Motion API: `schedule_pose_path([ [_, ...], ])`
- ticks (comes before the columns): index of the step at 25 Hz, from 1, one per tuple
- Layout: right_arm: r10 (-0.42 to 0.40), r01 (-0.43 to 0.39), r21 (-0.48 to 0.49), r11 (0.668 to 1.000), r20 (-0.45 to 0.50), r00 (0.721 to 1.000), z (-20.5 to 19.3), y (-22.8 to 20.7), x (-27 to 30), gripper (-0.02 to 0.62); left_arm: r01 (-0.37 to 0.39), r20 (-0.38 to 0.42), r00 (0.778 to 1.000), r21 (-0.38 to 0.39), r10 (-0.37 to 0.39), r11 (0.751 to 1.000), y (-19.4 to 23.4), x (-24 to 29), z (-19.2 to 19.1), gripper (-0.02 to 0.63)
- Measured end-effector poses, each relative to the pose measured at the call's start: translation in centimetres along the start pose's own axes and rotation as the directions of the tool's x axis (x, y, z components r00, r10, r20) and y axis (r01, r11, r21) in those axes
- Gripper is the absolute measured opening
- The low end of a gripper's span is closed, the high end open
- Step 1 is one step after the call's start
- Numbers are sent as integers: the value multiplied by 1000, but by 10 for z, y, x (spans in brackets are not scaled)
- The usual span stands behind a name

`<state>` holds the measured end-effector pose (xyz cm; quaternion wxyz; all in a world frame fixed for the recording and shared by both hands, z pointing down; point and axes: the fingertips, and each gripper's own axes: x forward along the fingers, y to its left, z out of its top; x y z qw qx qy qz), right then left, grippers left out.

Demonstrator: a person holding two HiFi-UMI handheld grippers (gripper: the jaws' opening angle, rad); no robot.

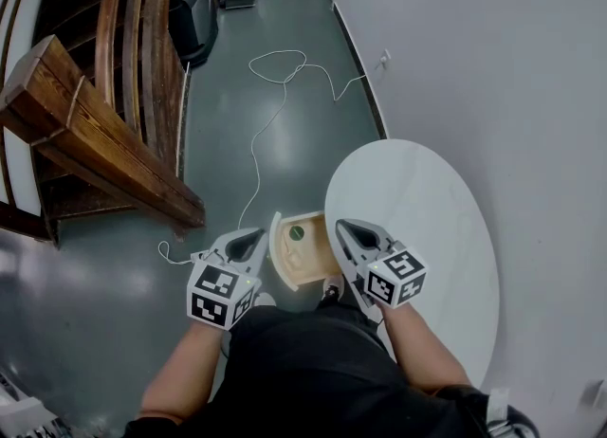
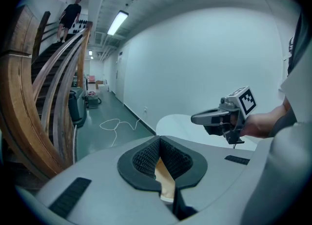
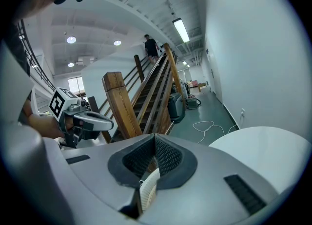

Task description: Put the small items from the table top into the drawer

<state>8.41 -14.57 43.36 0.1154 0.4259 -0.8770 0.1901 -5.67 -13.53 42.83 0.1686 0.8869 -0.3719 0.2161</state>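
In the head view, a white oval desk (image 1: 446, 237) fills the right centre of the frame, against a pale wall (image 1: 493, 47). A pale wooden drawer (image 1: 308, 261) stands pulled out from the desk's left edge, in the lower middle of the frame. A small round green item (image 1: 297, 232) lies near the drawer's upper end, dark green against the light wood. The left claw (image 1: 248, 237) hangs just left of the drawer and the right claw (image 1: 349, 229) just right of it, over the desk's rim. A wooden staircase (image 1: 104, 133) takes up the upper left, and a white cable (image 1: 270, 95) trails over the grey-green floor (image 1: 285, 152).

In the left gripper view, the left claw is clenched, its ribbed pads meeting at the tips with nothing between them. The right claw shows at the right of the frame above the desk. A person (image 2: 69, 17) is on the stairs at upper left.

In the right gripper view, the right claw is likewise clenched and empty. The left claw shows at the left, with the desk at lower right.
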Motion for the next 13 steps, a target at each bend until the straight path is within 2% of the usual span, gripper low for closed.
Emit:
schedule_pose_path([
  [13, -1, 1, 1, 1000, -5, 1000, -1, -1, -1, 8, -1, 0, 1000, -3, 1, 1000, -1, 0, 0, 14],
])
